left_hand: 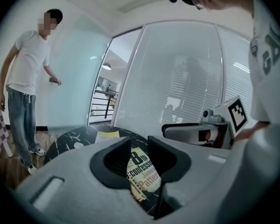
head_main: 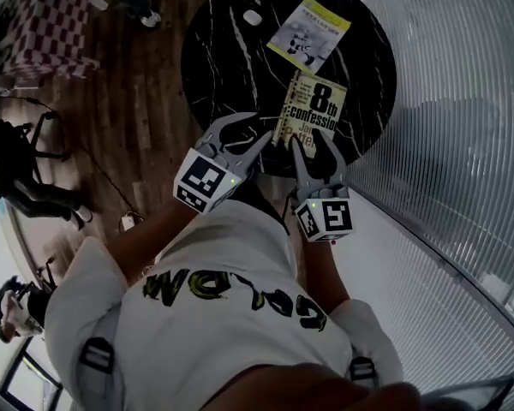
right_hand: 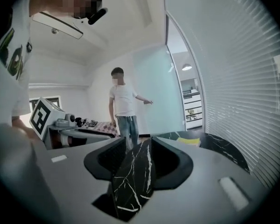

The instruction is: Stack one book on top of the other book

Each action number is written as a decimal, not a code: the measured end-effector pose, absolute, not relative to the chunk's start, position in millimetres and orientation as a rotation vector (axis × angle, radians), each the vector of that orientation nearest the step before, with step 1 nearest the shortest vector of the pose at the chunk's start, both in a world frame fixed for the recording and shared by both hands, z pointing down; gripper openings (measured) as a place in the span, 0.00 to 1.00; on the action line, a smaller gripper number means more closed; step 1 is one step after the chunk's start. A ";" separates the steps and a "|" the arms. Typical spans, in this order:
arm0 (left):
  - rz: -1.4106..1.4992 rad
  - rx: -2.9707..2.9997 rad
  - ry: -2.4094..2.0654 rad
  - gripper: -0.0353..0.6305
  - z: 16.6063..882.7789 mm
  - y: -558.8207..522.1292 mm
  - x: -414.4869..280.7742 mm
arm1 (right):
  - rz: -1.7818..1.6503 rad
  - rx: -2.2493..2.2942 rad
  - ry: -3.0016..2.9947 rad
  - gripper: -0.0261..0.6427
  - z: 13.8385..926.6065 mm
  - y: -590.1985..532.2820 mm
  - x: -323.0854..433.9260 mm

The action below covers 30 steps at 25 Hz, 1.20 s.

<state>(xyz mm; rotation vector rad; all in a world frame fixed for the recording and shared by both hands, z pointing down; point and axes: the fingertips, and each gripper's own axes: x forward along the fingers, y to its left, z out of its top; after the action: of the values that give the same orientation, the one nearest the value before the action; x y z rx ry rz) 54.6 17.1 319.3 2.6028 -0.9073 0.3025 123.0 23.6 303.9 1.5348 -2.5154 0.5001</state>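
In the head view, a round black marble table carries both books. The far book, pale with a yellow band, lies flat towards the far side. The near book, a paperback with "8th confession" on its cover, lies flat close to the near right rim. The two are near each other but not touching. The left gripper and right gripper hang side by side over the near book's near end.

In the left gripper view, the jaws stand partly apart with nothing between the pads. The near book shows only through the gap, down on the table. This claw is released and empty. The right gripper shows at the right, and a person stands at the far left.

In the right gripper view, the jaws are likewise apart and grasp nothing. Only veined marble shows in the gap. The far book lies beyond, towards a slatted glass wall.

The paperback is probably light and bendy, with a glossy cover that may slide on polished stone. Lying flat, it offers only its edges. A pinch from each claw on opposite long edges should keep it from sagging or fanning open.
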 end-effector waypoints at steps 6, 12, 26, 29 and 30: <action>0.213 2.648 -0.918 0.14 275.0 29.1 38.6 | 0.395 1.431 -2.617 0.24 254.1 29.1 77.0; 0.087 2.668 -0.943 0.06 248.8 34.9 25.2 | 0.311 1.404 -2.680 0.16 227.8 34.5 54.9; 0.024 2.691 -0.967 0.06 229.0 19.7 16.2 | 0.229 1.415 -2.716 0.04 208.3 27.6 44.1; 0.025 2.687 -0.963 0.06 230.3 19.6 15.9 | 0.237 1.423 -2.710 0.04 210.3 26.5 45.1; 0.024 2.686 -0.963 0.06 230.7 19.6 16.0 | 0.239 1.424 -2.710 0.04 210.7 26.6 45.1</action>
<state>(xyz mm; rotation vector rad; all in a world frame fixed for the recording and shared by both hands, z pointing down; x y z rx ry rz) 16.0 19.6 230.7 2.6860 -0.9627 0.0244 45.1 26.6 210.7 1.4237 -2.7097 0.2393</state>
